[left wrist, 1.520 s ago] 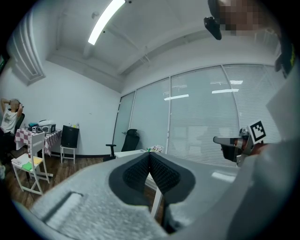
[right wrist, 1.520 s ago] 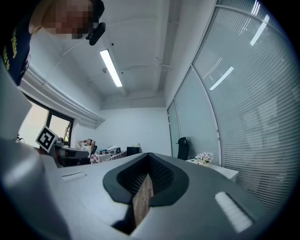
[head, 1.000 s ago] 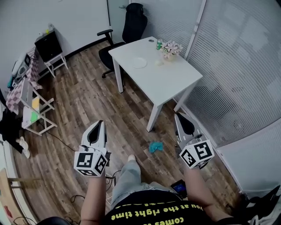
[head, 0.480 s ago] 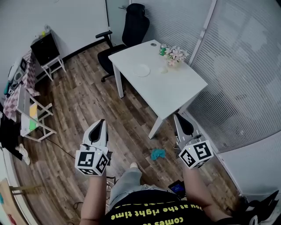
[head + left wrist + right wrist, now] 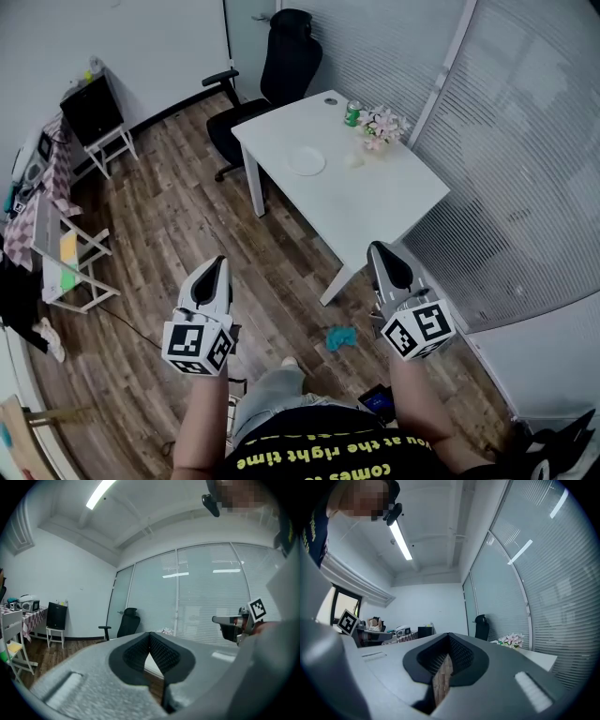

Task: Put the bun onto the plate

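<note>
head view | bun (image 5: 353, 161): small, pale | near plate (image 5: 307, 161) on white table (image 5: 375, 202)

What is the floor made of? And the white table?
The floor looks like wood planks, or wood-look laminate: brown boards with seams and streaky grain. The table looks like smooth white painted or laminated board, with no grain showing; which one I cannot tell.

This is looking like an office room: a black swivel chair (image 5: 291, 52) is standing at the far end of a white tabletop (image 5: 375, 202), glass partitions with blinds (image 5: 525, 141) are lining the right side, wood-plank flooring (image 5: 187, 225) is running underneath, and a strip light (image 5: 401, 538) is glowing overhead.
</note>
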The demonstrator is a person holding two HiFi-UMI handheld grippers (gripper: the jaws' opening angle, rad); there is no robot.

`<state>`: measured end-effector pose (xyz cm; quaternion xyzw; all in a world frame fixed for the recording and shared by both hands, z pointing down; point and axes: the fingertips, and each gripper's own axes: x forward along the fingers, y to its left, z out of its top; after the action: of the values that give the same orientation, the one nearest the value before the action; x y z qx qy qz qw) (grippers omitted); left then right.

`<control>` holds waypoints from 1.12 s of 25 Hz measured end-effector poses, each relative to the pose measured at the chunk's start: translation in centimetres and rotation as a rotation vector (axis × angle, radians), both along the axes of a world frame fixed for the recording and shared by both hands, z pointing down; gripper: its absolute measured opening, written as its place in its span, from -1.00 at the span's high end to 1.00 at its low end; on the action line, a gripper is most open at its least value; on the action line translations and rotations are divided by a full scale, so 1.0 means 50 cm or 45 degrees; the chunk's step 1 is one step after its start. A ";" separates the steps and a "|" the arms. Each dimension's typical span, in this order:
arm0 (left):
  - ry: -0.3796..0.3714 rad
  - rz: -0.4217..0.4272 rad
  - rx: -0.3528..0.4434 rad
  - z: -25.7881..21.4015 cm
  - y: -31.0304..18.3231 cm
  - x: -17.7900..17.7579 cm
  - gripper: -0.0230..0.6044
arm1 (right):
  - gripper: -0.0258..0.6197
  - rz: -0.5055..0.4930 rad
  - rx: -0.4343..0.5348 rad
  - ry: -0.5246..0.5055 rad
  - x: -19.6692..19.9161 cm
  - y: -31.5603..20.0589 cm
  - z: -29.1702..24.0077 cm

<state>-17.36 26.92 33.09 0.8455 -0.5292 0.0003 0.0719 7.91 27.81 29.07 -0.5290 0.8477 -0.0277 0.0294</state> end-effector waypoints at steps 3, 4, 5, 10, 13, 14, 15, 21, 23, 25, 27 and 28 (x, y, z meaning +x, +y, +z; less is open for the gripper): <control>0.001 0.006 -0.005 0.006 -0.029 0.003 0.93 | 0.90 0.008 -0.006 -0.005 0.004 -0.026 0.008; 0.002 0.010 -0.007 0.008 -0.036 0.003 0.93 | 0.90 0.012 -0.007 -0.006 0.004 -0.032 0.010; 0.002 0.013 -0.008 0.010 -0.042 0.003 0.93 | 0.90 0.016 -0.008 -0.007 0.004 -0.038 0.010; 0.001 0.029 -0.017 0.019 -0.072 -0.003 0.93 | 0.90 0.028 -0.004 -0.043 -0.001 -0.065 0.003; -0.009 0.035 -0.026 0.028 -0.087 -0.009 0.93 | 0.90 0.035 -0.001 -0.074 -0.004 -0.082 0.003; -0.009 0.036 -0.028 0.032 -0.092 -0.011 0.93 | 0.90 0.037 0.000 -0.076 -0.005 -0.088 0.004; -0.009 0.038 -0.030 0.034 -0.097 -0.014 0.93 | 0.90 0.040 0.001 -0.077 -0.007 -0.093 0.006; -0.005 0.047 -0.031 0.043 -0.126 -0.026 0.93 | 0.90 0.049 0.000 -0.096 -0.015 -0.121 0.009; -0.003 0.049 -0.033 0.045 -0.134 -0.027 0.93 | 0.90 0.055 0.002 -0.104 -0.014 -0.131 0.009; -0.004 0.051 -0.035 0.048 -0.140 -0.029 0.93 | 0.90 0.058 -0.003 -0.108 -0.015 -0.140 0.013; -0.005 0.053 -0.039 0.051 -0.146 -0.033 0.93 | 0.90 0.060 -0.006 -0.108 -0.017 -0.148 0.015; -0.004 0.052 -0.041 0.052 -0.149 -0.035 0.93 | 0.90 0.061 -0.007 -0.107 -0.020 -0.152 0.016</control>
<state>-19.13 19.48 35.68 0.8549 -0.5117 0.0115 0.0845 6.93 20.20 29.87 -0.5477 0.8326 -0.0515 0.0643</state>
